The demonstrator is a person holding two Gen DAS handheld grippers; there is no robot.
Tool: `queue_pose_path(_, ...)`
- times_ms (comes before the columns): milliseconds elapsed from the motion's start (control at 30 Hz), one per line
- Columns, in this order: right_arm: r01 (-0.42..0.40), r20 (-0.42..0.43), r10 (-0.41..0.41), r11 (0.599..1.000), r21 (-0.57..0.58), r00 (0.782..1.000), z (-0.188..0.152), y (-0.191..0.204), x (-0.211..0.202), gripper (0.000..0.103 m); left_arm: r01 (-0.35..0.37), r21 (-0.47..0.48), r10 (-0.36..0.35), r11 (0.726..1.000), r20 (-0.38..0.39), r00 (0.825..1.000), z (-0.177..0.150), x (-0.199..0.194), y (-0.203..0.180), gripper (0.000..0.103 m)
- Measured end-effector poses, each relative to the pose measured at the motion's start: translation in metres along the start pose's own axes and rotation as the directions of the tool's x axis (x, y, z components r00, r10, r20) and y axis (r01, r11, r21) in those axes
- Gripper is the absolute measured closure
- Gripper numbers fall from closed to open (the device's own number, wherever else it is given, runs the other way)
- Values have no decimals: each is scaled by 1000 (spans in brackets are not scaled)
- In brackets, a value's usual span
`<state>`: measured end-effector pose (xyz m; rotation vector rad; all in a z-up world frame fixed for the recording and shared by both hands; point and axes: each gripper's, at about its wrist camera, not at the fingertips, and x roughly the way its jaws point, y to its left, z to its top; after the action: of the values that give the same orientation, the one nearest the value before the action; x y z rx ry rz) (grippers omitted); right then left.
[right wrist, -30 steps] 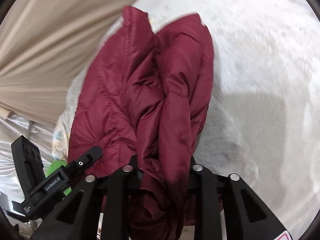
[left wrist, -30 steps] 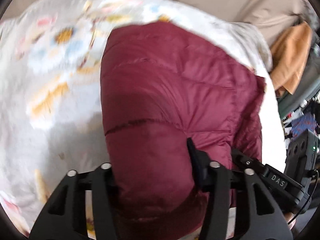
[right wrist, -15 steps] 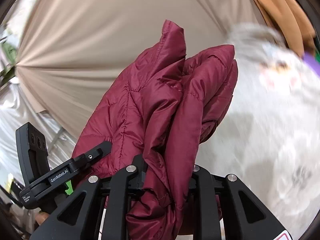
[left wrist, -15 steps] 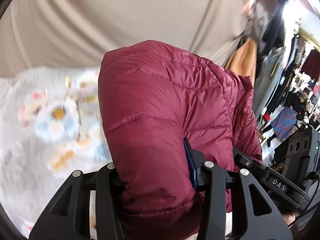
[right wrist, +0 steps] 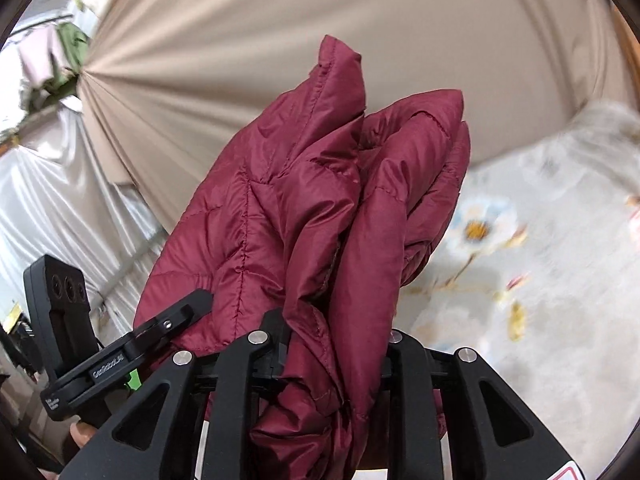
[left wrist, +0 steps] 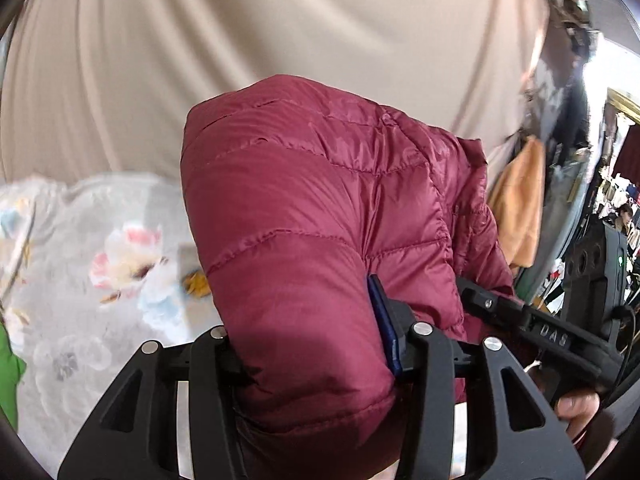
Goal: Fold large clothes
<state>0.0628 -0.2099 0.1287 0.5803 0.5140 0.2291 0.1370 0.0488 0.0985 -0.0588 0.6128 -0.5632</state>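
A folded maroon quilted puffer jacket [left wrist: 320, 224] fills the middle of the left wrist view and is held up off the bed. My left gripper [left wrist: 308, 340] is shut on one thick folded end of it. In the right wrist view the jacket [right wrist: 312, 216] stands up in bunched layers. My right gripper [right wrist: 332, 344] is shut on its other end. The other gripper shows at the edge of each view [left wrist: 552, 336] [right wrist: 108, 360].
A white floral bedspread [left wrist: 100, 272] lies below, also in the right wrist view [right wrist: 520, 280]. A beige curtain [left wrist: 280, 32] hangs behind. An orange garment [left wrist: 520, 208] hangs at right, a green cloth [left wrist: 10, 376] lies at left, and a white satin drape [right wrist: 48, 216] hangs nearby.
Both grippers have lifted the folded jacket off the bedspread and tilted upward, so the curtain now fills the background. Both grips stay shut on the jacket.
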Motion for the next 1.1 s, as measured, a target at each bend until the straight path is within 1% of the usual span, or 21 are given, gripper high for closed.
queue_pose_path(67, 18, -81, -15, 999, 31, 997, -20, -21, 57, 73, -22, -42, 19, 999, -74, 997, -28, 42, 49, 54)
queue_pose_path(133, 73, -177, -56, 993, 91, 983, -53, -48, 107, 67, -61, -75, 47, 995, -168, 985, -64, 78, 89, 50)
queue_pose_path(167, 105, -222, -77, 988, 114, 972, -67, -61, 125, 67, -89, -90, 66, 992, -229, 971, -83, 100, 108, 50)
queue_pose_path(200, 167, -288, -122, 977, 136, 950, -90, -80, 145, 67, -133, -107, 95, 985, -309, 946, -106, 120, 127, 50)
queue_pose_path(233, 229, -341, -166, 962, 152, 925, -108, -97, 155, 67, -155, -144, 96, 977, -348, 933, -121, 127, 143, 47)
queue_pose_path(267, 264, -372, -180, 946, 189, 911, -124, -110, 155, 67, -126, -206, 53, 970, -330, 942, -129, 122, 157, 47)
queue_pose_path(300, 228, -342, -130, 937, 266, 931, -135, -119, 142, 67, -106, -249, 29, 963, -295, 955, -131, 108, 165, 46)
queue_pose_path(333, 231, -317, -133, 927, 294, 939, -139, -121, 129, 65, -117, -243, 45, 963, -284, 958, -128, 97, 168, 47)
queue_pose_path(400, 290, -263, -218, 916, 278, 940, -134, -115, 99, 67, -139, -198, 88, 970, -246, 965, -113, 70, 166, 48)
queue_pose_path(433, 297, -239, -237, 919, 259, 942, -128, -109, 90, 72, -142, -183, 100, 973, -222, 970, -105, 60, 164, 47)
queue_pose_path(467, 289, -223, -239, 929, 230, 945, -116, -99, 87, 84, -139, -166, 104, 976, -203, 974, -96, 52, 160, 46)
queue_pose_path(500, 284, -216, -245, 943, 174, 945, -103, -85, 89, 94, -128, -144, 100, 981, -186, 977, -85, 46, 150, 45)
queue_pose_path(633, 237, -207, -243, 970, -55, 948, -66, -33, 133, 102, -137, -76, 116, 988, -230, 966, -71, 67, 120, 40)
queue_pose_path(700, 261, -222, -288, 955, -144, 931, -62, -30, 160, 103, -188, -27, 173, 982, -283, 943, -81, 86, 110, 41)
queue_pose_path(800, 371, -265, -417, 905, -209, 869, -73, -54, 204, 103, -222, -1, 208, 975, -349, 914, -109, 107, 108, 41)
queue_pose_path(833, 409, -280, -452, 891, -199, 847, -78, -71, 213, 103, -228, 15, 219, 974, -350, 911, -115, 111, 108, 41)
queue_pose_path(867, 420, -295, -456, 889, -181, 840, -82, -82, 216, 103, -225, 40, 224, 974, -343, 912, -121, 113, 106, 40)
queue_pose_path(933, 418, -315, -437, 899, -128, 843, -94, -108, 224, 103, -230, 106, 252, 967, -320, 913, -130, 115, 99, 40)
queue_pose_path(1000, 420, -332, -432, 901, -111, 839, -95, -112, 228, 103, -252, 129, 281, 959, -325, 903, -130, 115, 94, 40)
queue_pose_path(1067, 440, -326, -444, 893, -89, 835, -87, -104, 220, 103, -244, 99, 263, 965, -337, 904, -126, 109, 97, 40)
queue_pose_path(1100, 440, -303, -440, 895, -74, 845, -82, -94, 206, 103, -233, 65, 241, 970, -339, 909, -122, 102, 99, 40)
